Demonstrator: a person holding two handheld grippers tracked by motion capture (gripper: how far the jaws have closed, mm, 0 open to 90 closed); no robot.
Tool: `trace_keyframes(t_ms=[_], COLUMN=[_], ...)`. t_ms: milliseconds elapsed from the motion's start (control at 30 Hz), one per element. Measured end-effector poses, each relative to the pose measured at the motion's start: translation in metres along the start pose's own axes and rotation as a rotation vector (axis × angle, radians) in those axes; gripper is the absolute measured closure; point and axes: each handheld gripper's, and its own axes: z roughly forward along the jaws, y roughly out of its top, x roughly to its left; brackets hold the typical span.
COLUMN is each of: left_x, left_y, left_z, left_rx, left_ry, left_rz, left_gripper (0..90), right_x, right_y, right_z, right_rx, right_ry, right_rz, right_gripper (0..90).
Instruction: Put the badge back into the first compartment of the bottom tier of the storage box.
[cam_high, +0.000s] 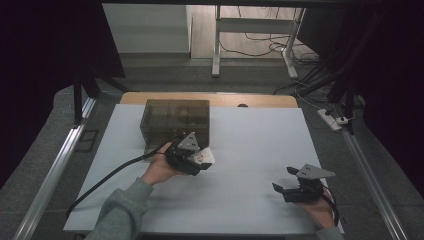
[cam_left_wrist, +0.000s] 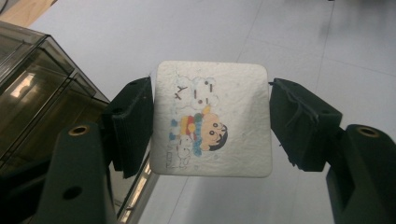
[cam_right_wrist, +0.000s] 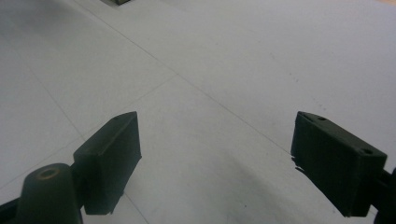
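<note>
The desk (cam_high: 260, 150) is the biggest thing here, a broad white sheet laid over a wooden top whose edge shows at twelve o'clock. The sheet looks smooth and matte, with faint seams, so a flat thing set on it should lie steady and slide easily. Beyond the desk lies a grey floor with a white frame stand and loose cables at about one o'clock; dark curtains close both sides.

At about eleven o'clock on the desk stands a smoky clear box (cam_high: 175, 120), divided into compartments, its walls probably hard and slick.

The left tongs (cam_high: 202, 159) hang just in front of the box, clamped across a small white square coaster (cam_left_wrist: 212, 123) with rounded corners and a cartoon figure printed on it. Its surface looks fibrous and pulpy, so I judge it light, fairly stiff, not slippery, but liable to dent or bend under hard pressure. Its two opposite edges, where the pads (cam_left_wrist: 133, 123) press now, seem the sensible hold.

The right tongs (cam_high: 287, 181) rest at about five o'clock, spread apart over bare desk, holding nothing.
</note>
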Motion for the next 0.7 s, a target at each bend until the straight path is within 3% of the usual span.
trace_keyframes(t_ms=[700], left_x=[0.0079], left_y=[-0.0064], left_z=[-0.0007], left_rx=[0.011], left_ry=[0.015], left_rz=[-0.021], left_gripper=[32.2], right_x=[0.0003], right_y=[0.0001], right_z=[-0.0004], right_rx=[-0.002], right_ry=[0.001], right_rz=[0.0], right_gripper=[15.6])
